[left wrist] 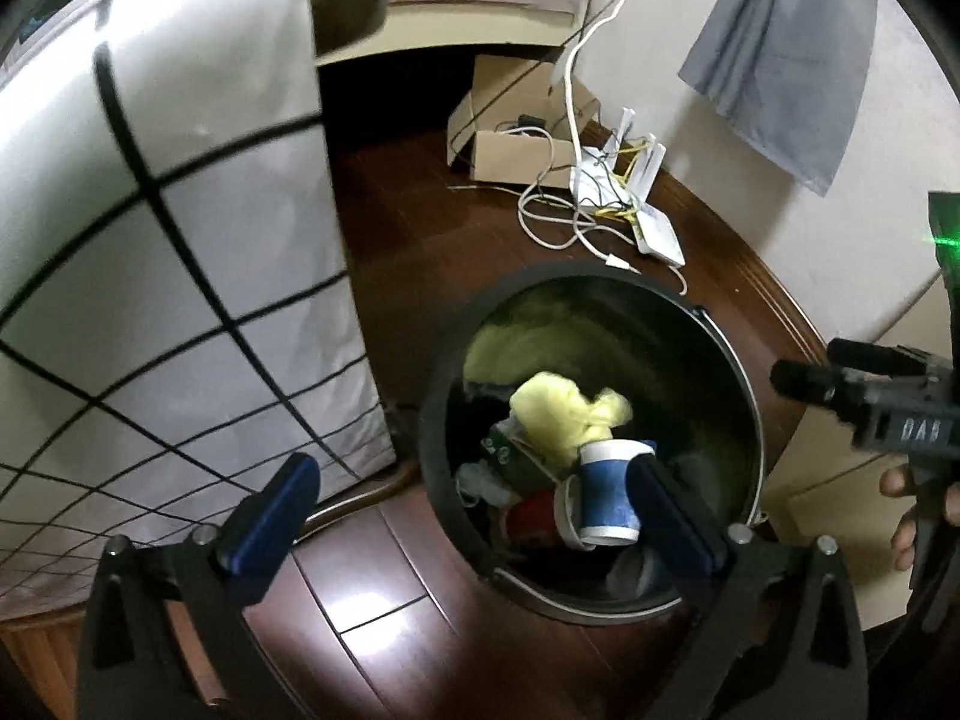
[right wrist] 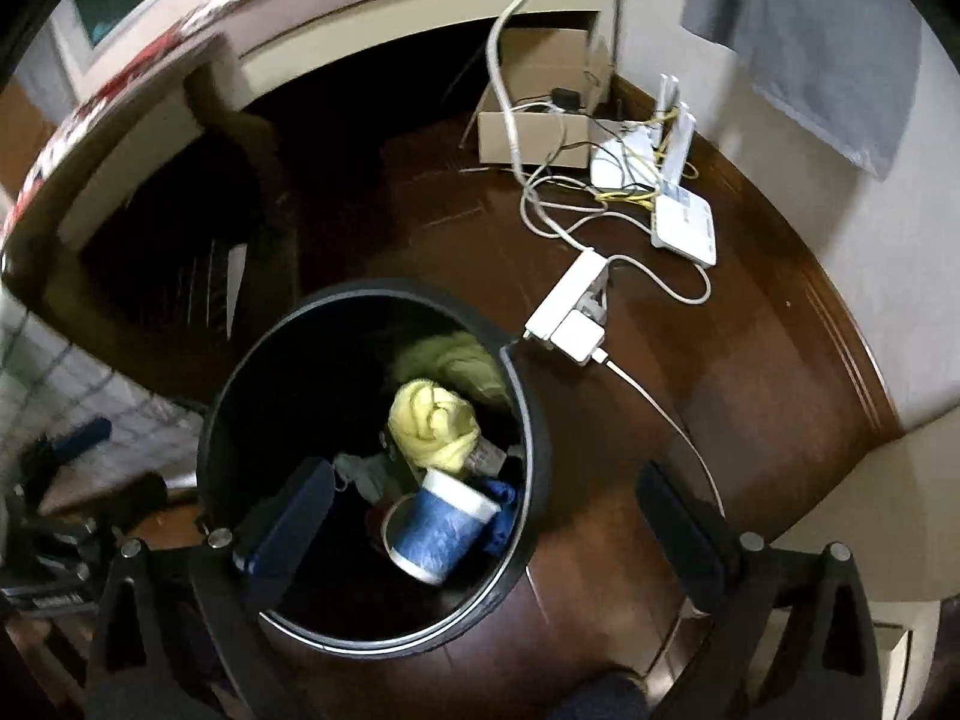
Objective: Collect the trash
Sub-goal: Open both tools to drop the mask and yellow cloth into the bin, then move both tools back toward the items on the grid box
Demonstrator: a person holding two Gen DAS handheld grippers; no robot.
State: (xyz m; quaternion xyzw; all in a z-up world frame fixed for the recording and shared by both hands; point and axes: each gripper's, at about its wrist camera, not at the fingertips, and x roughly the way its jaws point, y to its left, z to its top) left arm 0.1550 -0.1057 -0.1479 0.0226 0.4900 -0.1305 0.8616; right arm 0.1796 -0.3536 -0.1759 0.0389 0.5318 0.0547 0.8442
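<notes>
A: Where was the trash found?

B: A blue paper cup with a white rim [left wrist: 607,493] was seen lying on its side inside the round black bin [left wrist: 444,420], a crumpled yellow wrapper [left wrist: 564,414] just above it toward twelve o'clock, a red cup [left wrist: 531,519] at its nine o'clock. All of it was bounded by the bin's rim.

A: And the grippers?

B: The left gripper [left wrist: 474,516] was held spread as wide as it goes, nothing between its blue pads; its right finger hung over the bin's mouth. The right gripper [right wrist: 486,531] was likewise fully spread and empty, its left finger over the bin.

A: Which step was judged to be in hand?

B: A drop appeared completed. A lift clear of the rim would be called for next, then a search for further litter.

A: What room was left?

B: In the right wrist view, a white power strip with its charger [right wrist: 570,312] lay against the rim at one o'clock, white routers and cables [right wrist: 660,204] beyond. A white checked cloth [left wrist: 168,252] crowded the left view's nine o'clock. Bare dark wooden floor [right wrist: 750,372] lay open at three o'clock.
</notes>
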